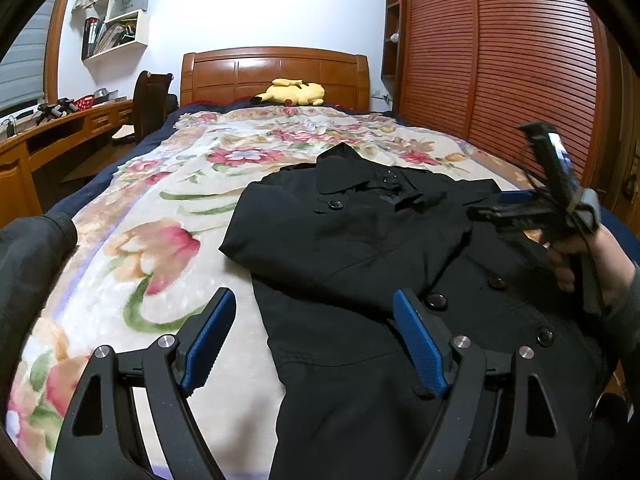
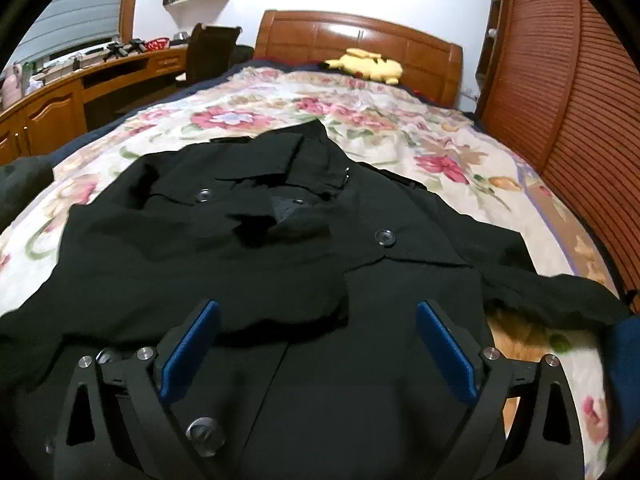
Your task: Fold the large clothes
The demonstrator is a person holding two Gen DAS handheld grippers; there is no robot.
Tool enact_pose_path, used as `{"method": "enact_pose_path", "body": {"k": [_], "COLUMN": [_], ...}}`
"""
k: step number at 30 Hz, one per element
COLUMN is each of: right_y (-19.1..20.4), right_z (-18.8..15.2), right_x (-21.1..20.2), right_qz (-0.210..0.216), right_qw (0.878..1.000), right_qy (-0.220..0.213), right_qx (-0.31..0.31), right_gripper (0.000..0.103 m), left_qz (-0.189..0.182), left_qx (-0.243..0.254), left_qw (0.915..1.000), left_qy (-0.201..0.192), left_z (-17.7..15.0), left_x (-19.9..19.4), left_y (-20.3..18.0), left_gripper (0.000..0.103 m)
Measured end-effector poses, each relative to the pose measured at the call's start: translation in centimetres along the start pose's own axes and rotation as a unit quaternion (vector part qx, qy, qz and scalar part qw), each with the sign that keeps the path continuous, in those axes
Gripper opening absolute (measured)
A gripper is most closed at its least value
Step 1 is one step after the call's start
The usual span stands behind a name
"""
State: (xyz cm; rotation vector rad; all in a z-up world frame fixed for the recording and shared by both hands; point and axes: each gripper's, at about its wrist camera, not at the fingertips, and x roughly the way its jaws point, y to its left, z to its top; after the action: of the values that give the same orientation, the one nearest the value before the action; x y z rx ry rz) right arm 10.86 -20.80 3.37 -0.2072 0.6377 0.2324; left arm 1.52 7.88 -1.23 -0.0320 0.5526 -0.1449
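A large black double-breasted cloth coat (image 1: 360, 248) (image 2: 280, 248) with round dark buttons lay front-up on the flower-patterned bed blanket, collar toward the headboard. One sleeve was folded across its chest; the other stretched out sideways toward the bed's edge.

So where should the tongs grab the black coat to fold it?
Probably the sleeve of the black coat that trails loose toward the wardrobe side. It lies apart from the body on the floral blanket, so the open right tongs can likely pinch its cuff end from above.
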Motion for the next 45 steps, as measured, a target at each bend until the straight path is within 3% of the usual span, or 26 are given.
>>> {"method": "enact_pose_path", "body": {"k": [10, 13, 17, 19, 24, 32, 45], "right_y": [-1.8, -2.1, -1.3, -0.5, 0.4, -1.9, -2.7], "right_z": [1.7, 1.6, 1.5, 1.2, 0.4, -3.0, -6.9], "right_x": [7.7, 8.0, 6.8, 5.7, 0.7, -7.0, -11.5], "right_qz": [0.024, 0.050, 0.080, 0.078, 0.061, 0.011, -0.068], "right_qw": [0.994, 0.992, 0.992, 0.993, 0.998, 0.999, 0.996], "right_qy": [0.093, 0.100, 0.093, 0.083, 0.026, -0.045, -0.052], "right_qx": [0.051, 0.059, 0.038, 0.009, -0.022, -0.006, 0.009], "right_gripper": [0.080, 0.061, 0.018, 0.008, 0.006, 0.005, 0.004], "left_qz": [-0.006, -0.007, -0.010, -0.010, -0.012, -0.018, -0.028], "left_qx": [-0.001, -0.001, -0.002, -0.002, -0.002, -0.006, -0.011], "left_qw": [0.9999, 0.9999, 0.9999, 0.9999, 0.9999, 0.9998, 0.9995], "left_qy": [0.010, 0.010, 0.011, 0.010, 0.005, -0.002, -0.011], "left_z": [0.1, 0.1, 0.1, 0.1, 0.2, 0.4, 0.6], "left_x": [0.6, 0.7, 0.7, 0.7, 0.4, 0.1, -0.6], "left_y": [0.3, 0.3, 0.4, 0.4, 0.3, 0.2, 0.1], "left_gripper": [0.082, 0.082, 0.082, 0.082, 0.082, 0.082, 0.082]}}
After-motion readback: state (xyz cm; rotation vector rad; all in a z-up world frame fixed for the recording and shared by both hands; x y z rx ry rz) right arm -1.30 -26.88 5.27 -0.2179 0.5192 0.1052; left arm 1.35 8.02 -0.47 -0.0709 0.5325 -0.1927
